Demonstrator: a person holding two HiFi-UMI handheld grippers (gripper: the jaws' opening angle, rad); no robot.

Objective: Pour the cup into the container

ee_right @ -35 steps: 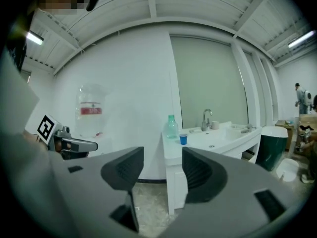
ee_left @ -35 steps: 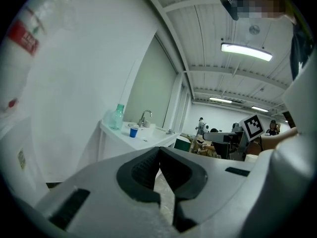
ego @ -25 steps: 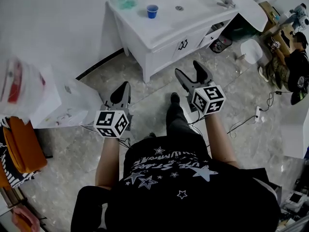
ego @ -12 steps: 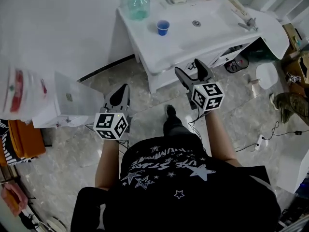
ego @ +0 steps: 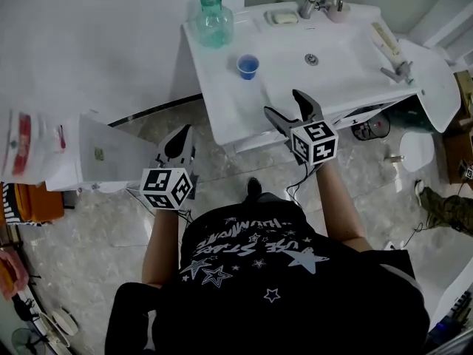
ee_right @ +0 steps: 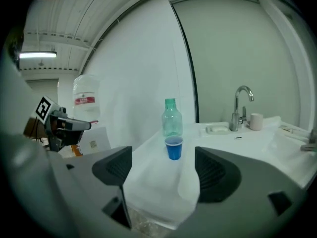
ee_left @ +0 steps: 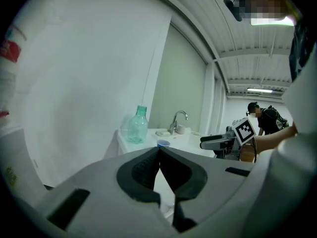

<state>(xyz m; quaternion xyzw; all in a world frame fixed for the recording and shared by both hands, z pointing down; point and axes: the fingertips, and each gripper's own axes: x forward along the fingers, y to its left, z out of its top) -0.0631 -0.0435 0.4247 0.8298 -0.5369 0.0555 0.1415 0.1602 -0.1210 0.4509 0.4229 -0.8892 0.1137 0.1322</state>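
Item: small blue plastic cup [ego: 248, 66]. It stands upright on the white washbasin counter [ego: 229, 106], left of the basin and near the clear green-tinted plastic bottle [ego: 212, 21] behind it.
Item: my right gripper [ego: 282, 103], at the counter's front edge. Its jaws are spread wide and have just been opening, with nothing between the pads. The cup is ahead of them, untouched.
Item: my left gripper [ego: 182, 133], held over the floor left of the counter. Its jaws are closed tip to tip and empty.

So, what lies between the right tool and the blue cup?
Only bare white countertop separates the right tool from the blue cup, as the head view shows. Its jaws have just been opening, holding nothing.
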